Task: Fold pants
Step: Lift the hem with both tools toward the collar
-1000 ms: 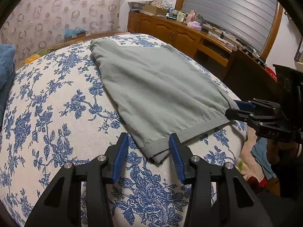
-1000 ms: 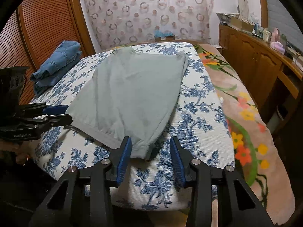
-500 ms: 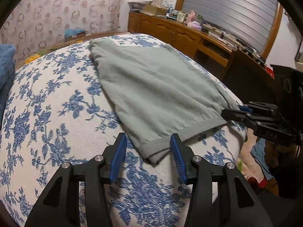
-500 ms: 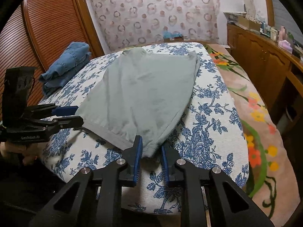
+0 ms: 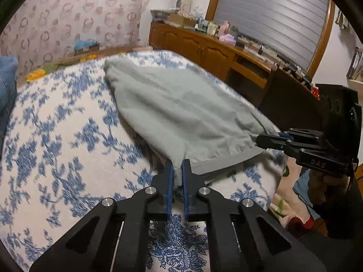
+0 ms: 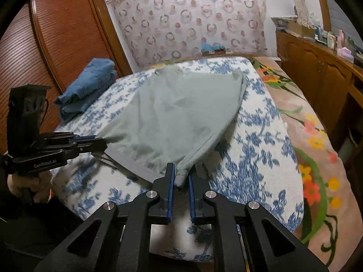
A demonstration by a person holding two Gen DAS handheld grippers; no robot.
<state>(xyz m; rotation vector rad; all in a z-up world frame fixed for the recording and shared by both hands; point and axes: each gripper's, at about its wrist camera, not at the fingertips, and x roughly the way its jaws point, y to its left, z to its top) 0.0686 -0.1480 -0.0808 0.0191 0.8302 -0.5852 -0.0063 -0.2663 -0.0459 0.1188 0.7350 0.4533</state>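
Observation:
Grey-green pants [image 5: 181, 113] lie on the blue floral bed cover [image 5: 56, 140], their hemmed near edge lifted off it. My left gripper [image 5: 177, 170] is shut on the left corner of that edge. My right gripper [image 6: 181, 172] is shut on the right corner. Each gripper shows in the other's view: the right one [image 5: 267, 139] at the right of the left wrist view, the left one [image 6: 97, 144] at the left of the right wrist view. The pants [image 6: 177, 117] hang taut between the two grippers and slope up from the far end, which rests on the bed.
Folded blue jeans [image 6: 88, 86] sit at the bed's far left by a wooden sliding door [image 6: 45, 52]. A wooden cabinet [image 5: 204, 49] with clutter runs along the right. A flowered blanket [image 6: 313, 140] covers the bed's right side.
Both grippers closed on the near corners of the pants, the right one first, and lifted the hem edge off the bed. The view is blurred with motion.

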